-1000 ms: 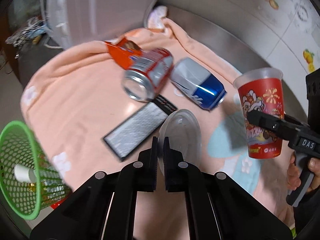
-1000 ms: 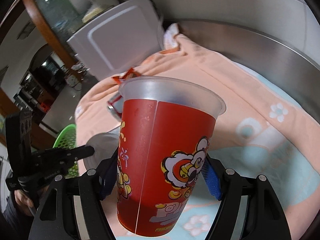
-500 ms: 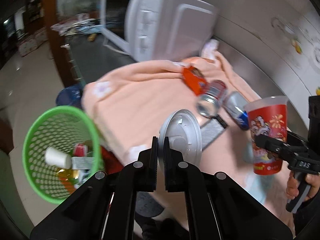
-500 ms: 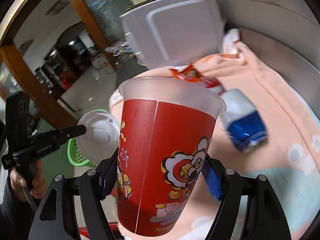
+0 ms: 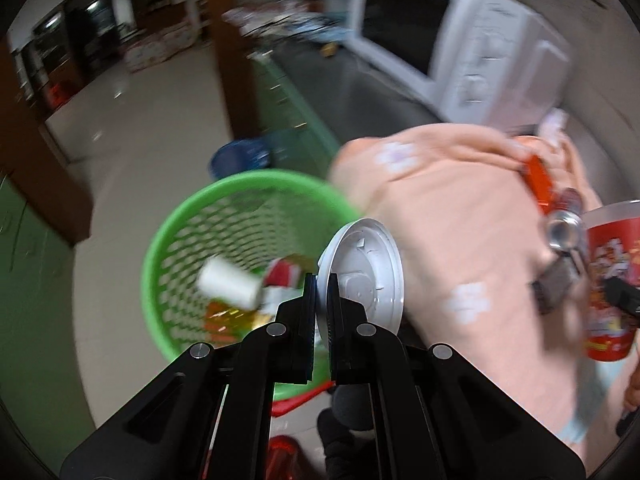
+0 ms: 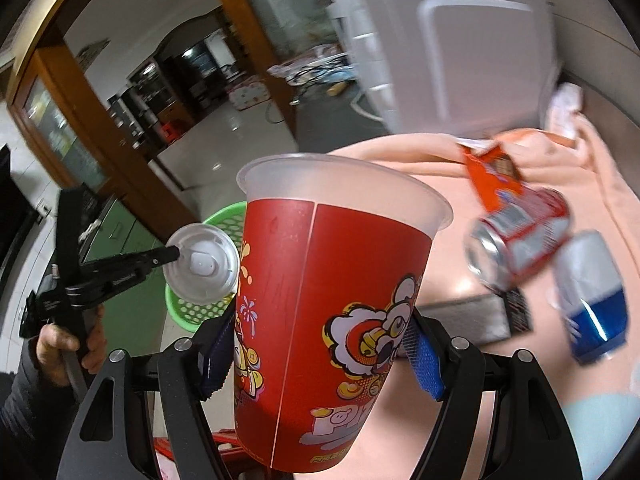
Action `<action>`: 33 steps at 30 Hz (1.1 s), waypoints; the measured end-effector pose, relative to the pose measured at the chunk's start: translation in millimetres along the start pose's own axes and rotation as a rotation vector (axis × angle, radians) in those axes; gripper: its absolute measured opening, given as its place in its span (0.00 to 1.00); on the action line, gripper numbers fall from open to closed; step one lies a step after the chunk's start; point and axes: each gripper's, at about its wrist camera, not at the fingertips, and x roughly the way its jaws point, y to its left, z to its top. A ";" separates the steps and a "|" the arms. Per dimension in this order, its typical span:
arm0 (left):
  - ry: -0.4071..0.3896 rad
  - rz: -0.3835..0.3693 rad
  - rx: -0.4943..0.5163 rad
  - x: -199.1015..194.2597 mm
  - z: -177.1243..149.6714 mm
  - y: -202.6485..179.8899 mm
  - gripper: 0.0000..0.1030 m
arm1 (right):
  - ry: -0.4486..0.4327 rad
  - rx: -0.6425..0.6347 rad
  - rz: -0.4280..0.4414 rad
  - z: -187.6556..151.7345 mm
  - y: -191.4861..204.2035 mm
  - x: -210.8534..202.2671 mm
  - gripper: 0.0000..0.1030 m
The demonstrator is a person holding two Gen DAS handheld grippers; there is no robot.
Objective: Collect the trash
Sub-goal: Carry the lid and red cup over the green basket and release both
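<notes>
Left gripper (image 5: 321, 280) is clamped on the rim of a white plastic lid (image 5: 366, 270), held on edge above the green basket (image 5: 180, 240) on the floor. Inside the basket lie a white paper cup (image 5: 230, 283) and red and yellow wrappers. Right gripper (image 6: 320, 344) is clenched around a red printed cup (image 6: 332, 320), upright and carried in the air beside the basket, its blue pads pressed to both sides.

Surface: a peach towel (image 5: 452, 208) with white flower prints covers a steel counter next to the basket. On it, farther from the basket, lie an orange wrapper (image 6: 490, 176), a red can (image 6: 520, 236) on its side, a blue-and-silver can (image 6: 592, 296) on its side and a flat dark-ended pack (image 6: 476, 320), partly hidden by the cup. A white microwave (image 5: 448, 36) stands beyond the towel. Past the basket are a pale tiled floor, green cabinet fronts and a brown door frame (image 6: 108, 120).

Change from a second ago: the lid was over the towel with the basket off to the side; it is now over the basket. The red cup has also been carried toward the basket.
</notes>
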 end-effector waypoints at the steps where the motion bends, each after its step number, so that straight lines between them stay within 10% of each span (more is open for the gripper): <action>1: 0.015 0.018 -0.020 5.8 -1.4 11.7 0.04 | 0.005 -0.010 0.007 3.6 4.5 6.7 0.69; 12: 0.097 0.116 -0.132 34.2 -12.1 75.6 0.10 | 0.092 -0.099 0.106 45.1 65.1 103.3 0.69; 16: 0.094 0.141 -0.160 33.1 -12.6 87.3 0.36 | 0.115 -0.118 0.135 52.0 84.4 131.7 0.69; 21: 0.093 0.153 -0.191 32.1 -12.6 98.3 0.43 | 0.138 -0.092 0.196 57.1 97.9 161.2 0.70; 33: 0.069 0.134 -0.167 24.9 -2.7 82.4 0.50 | 0.095 -0.094 0.194 53.4 82.0 138.4 0.78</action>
